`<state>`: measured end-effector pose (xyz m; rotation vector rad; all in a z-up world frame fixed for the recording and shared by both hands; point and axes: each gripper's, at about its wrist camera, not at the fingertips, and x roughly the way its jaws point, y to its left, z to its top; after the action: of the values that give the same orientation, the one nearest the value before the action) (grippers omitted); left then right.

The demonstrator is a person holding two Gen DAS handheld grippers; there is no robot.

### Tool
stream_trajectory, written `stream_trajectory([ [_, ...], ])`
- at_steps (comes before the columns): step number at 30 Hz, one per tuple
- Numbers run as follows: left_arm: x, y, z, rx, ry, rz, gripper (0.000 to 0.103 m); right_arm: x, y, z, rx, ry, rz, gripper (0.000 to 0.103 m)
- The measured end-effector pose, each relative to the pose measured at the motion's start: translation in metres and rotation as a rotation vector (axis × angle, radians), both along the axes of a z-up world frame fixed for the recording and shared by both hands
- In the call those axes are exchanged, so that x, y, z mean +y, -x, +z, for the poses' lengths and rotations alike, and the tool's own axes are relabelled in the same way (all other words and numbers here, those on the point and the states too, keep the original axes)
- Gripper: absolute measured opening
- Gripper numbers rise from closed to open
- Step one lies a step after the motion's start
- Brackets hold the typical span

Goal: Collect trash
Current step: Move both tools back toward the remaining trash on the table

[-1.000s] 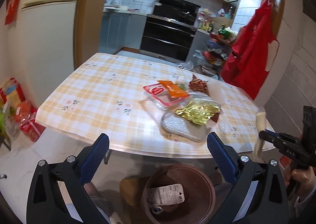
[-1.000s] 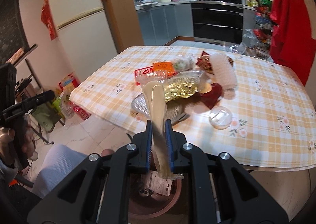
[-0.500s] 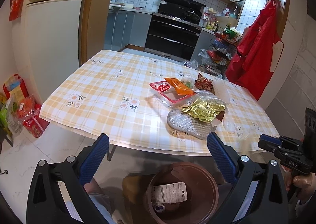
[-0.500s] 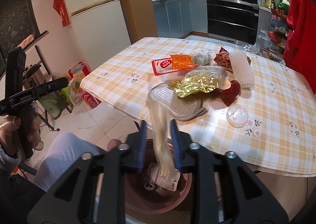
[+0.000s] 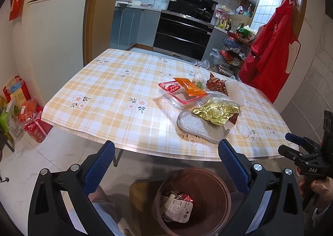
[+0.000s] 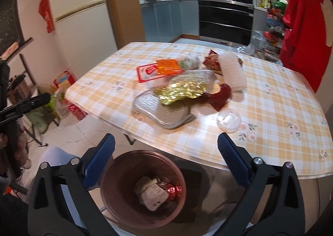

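The right tongs [image 6: 166,146] are hanging over the brown bin [image 6: 116,175] on the floor. Their jaws have just been opening, and now they are standing wide apart with nothing between them. The left tongs [image 5: 166,152] are also spread wide and are gripping nothing.

The right view is looking almost straight down into the bin. It is showing a pale packet [image 6: 153,195] at the bottom, with a shiny red wrapper [image 6: 173,190] beside it. The left view is showing the same bin [image 5: 220,198] from the side, so the packet [image 5: 177,209] is sitting near the bin's left wall. Only the left view is showing the other tongs out at the right edge, gripped by a hand [image 5: 318,186].

More trash is lying in a heap on the checked surface [image 6: 270,111], past the tips of both tongs and well apart from them. There is a gold wrapper [image 6: 183,90] on a silver pouch [image 6: 164,111], a red and white tray [image 6: 149,71] and a clear round lid [image 6: 229,120]. The lid is lying nearest to the right tongs, just above the right blue pad.
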<state>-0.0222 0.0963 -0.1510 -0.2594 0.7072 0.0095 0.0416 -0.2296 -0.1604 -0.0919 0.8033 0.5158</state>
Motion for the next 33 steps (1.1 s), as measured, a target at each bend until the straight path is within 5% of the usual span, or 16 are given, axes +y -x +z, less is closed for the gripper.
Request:
stream_trajectory([
  [15, -0.014, -0.019, -0.024, 0.078, -0.015, -0.02, 0.097, -0.047, -0.024, -0.038, 0.049, -0.044, -0.163, 0.097],
  [23, -0.026, -0.04, -0.04, 0.122, -0.003, -0.053, 0.097, -0.081, -0.04, -0.05, 0.043, -0.153, -0.22, 0.097],
  [28, -0.031, -0.057, -0.051, 0.149, 0.013, -0.067, 0.097, -0.084, -0.063, -0.071, 0.06, -0.025, -0.227, 0.097],
  [33, -0.041, -0.081, -0.064, 0.177, 0.018, -0.096, 0.097, -0.087, -0.096, -0.101, 0.139, -0.012, -0.228, 0.097],
])
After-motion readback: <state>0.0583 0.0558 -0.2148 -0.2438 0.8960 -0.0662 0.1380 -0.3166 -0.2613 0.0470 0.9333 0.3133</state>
